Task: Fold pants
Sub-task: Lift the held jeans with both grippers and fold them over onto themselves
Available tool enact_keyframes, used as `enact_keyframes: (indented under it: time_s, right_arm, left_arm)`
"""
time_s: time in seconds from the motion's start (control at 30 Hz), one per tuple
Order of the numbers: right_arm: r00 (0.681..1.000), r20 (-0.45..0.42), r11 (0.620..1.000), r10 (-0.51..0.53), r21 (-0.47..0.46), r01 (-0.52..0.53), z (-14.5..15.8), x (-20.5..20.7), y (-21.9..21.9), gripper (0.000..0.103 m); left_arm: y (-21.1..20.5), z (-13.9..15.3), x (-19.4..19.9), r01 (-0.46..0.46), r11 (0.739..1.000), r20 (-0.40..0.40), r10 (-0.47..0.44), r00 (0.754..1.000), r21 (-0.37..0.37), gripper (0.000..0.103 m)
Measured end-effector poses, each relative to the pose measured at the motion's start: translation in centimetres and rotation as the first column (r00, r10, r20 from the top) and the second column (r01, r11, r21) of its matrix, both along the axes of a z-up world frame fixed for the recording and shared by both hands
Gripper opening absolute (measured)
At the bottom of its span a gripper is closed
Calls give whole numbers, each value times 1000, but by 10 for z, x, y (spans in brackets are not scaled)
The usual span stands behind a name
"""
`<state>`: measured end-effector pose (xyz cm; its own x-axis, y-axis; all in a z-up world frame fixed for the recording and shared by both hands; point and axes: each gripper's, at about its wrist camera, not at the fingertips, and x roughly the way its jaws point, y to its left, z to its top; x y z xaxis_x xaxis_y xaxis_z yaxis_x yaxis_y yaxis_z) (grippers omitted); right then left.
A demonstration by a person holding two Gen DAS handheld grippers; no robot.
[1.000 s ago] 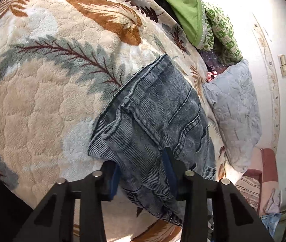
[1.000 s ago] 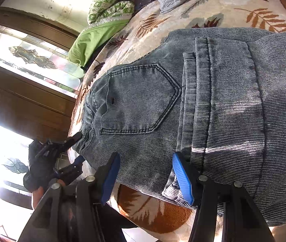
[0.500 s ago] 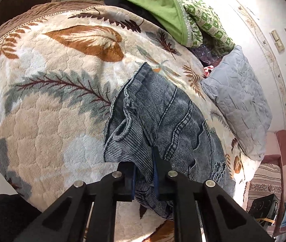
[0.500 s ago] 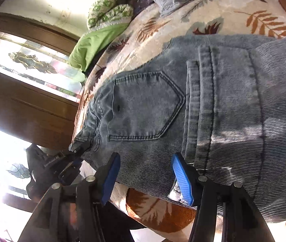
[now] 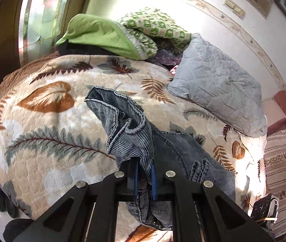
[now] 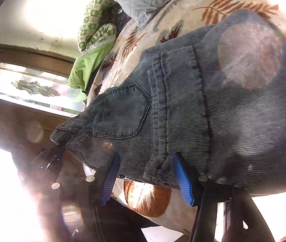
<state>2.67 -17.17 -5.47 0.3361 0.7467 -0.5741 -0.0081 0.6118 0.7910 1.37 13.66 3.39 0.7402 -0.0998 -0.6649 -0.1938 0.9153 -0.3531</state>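
Grey-blue denim pants (image 5: 128,133) lie on a leaf-patterned blanket (image 5: 42,133) on a bed. My left gripper (image 5: 144,178) has its jaws closing, and its blue pads pinch a bunched fold of the waist end, which hangs lifted above the blanket. In the right wrist view the pants (image 6: 183,104) lie spread with a back pocket (image 6: 122,113) up. That view also shows the raised waistband corner (image 6: 70,129) held by the dark left gripper (image 6: 48,159). My right gripper (image 6: 147,179) stands open at the near edge of the pants, with the folded hem between its pads but not pinched.
A grey quilted pillow (image 5: 213,88) lies at the head of the bed beside a pile of green bedding (image 5: 106,34). A wooden door with stained glass (image 6: 28,84) stands past the bed's far side. A striped rug (image 5: 282,161) covers the floor to the right.
The left gripper has shut on the waist end and lifted it, rolling as it rose, so the denim bunches up. The right gripper has slid along the pants' edge and stayed open.
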Motion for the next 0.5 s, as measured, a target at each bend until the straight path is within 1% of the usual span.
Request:
enact_keyframes:
  time_s: [0.1, 0.23, 0.37, 0.5]
  right_arm:
    - [997, 19, 997, -76, 10, 76, 5, -7, -32, 58]
    - [983, 34, 982, -181, 63, 178, 9, -14, -77, 58]
    - [968, 46, 966, -247, 97, 241, 11, -22, -111, 58]
    - [956, 44, 953, -289, 113, 282, 10, -28, -135, 58]
  left_arm:
    - [-39, 18, 4, 77, 995, 35, -79, 996, 59, 9]
    - [-95, 32, 3, 183, 975, 54, -191, 980, 124, 8]
    - [-157, 30, -2, 300, 936, 47, -313, 949, 185, 7]
    - [-213, 9, -5, 413, 888, -1, -421, 907, 203, 7]
